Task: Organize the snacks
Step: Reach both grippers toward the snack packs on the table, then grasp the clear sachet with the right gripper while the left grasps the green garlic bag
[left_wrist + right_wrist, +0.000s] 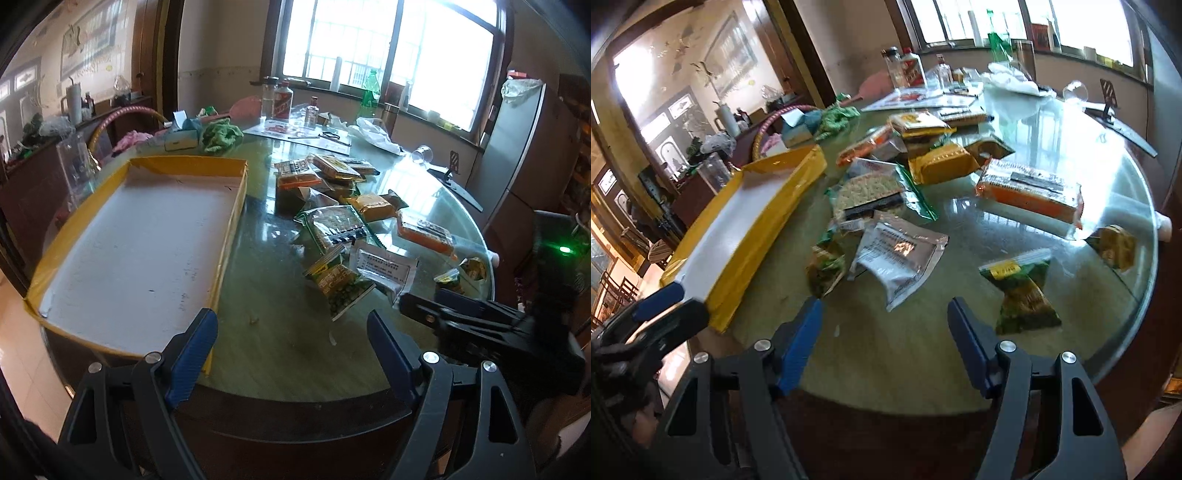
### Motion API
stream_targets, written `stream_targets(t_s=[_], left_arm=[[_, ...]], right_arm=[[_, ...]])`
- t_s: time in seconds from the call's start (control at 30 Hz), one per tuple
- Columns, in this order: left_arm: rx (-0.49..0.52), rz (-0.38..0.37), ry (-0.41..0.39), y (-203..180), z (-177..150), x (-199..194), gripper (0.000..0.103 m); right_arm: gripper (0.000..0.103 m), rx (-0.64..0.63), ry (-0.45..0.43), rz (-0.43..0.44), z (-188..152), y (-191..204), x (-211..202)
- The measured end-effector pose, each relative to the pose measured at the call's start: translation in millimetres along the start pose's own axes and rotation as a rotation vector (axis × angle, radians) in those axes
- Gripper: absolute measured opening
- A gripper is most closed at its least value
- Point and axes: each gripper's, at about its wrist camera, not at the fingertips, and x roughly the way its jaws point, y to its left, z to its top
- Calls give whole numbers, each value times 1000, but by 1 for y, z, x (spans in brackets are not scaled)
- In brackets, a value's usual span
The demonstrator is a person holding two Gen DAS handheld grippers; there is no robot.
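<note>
Both grippers hover over the near edge of the round glass table (280, 350), and both are spread wide with nothing between the fingers. The left gripper (291, 328) has its blue pads (192, 354) parted, the left one sitting in front of the near corner of the shallow yellow-walled tray (229, 236), whose white floor holds no packets. The right gripper (884, 317) is likewise released, fingers apart over bare glass.

The snacks lie ahead of the fingers in a loose heap, all still on the table. Just beyond the left gripper's right finger sits a green pea packet (340, 284) with yellow Chinese characters, too small to read surely. Beside it lies a silver-white pouch (384, 269) carrying lines of fine print, illegible here. From the right wrist, that silver-white pouch rests straight ahead between the fingers, and a green triangular packet (1023, 291) with a yellow label lies just past the right finger. Farther out: an orange cracker pack (1030, 192), a yellow packet (942, 162), and a green-edged noodle-like pack (868, 195).
</note>
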Motion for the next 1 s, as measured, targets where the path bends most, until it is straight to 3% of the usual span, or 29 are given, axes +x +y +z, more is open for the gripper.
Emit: stream_targets(t_s=[0.4,0.57,0.7,0.83,1.0], left_arm=[[-19,-28,52,7,8,20,83],[-49,-43,52,13,10,23,83],[-48,-51,49,14,11,22,83],[-51,-53,49,17,11,21,83],[-47,-60,35,20,12,22,83]], right_arm=[[62,36,55,-36,25,-5,37],[62,-61,-14,-107,24,2,15],[62,-97,-25,-38,47,3,20],[62,-120,49,-17,65,2,51],[62,-114,101,28,43,2,52]])
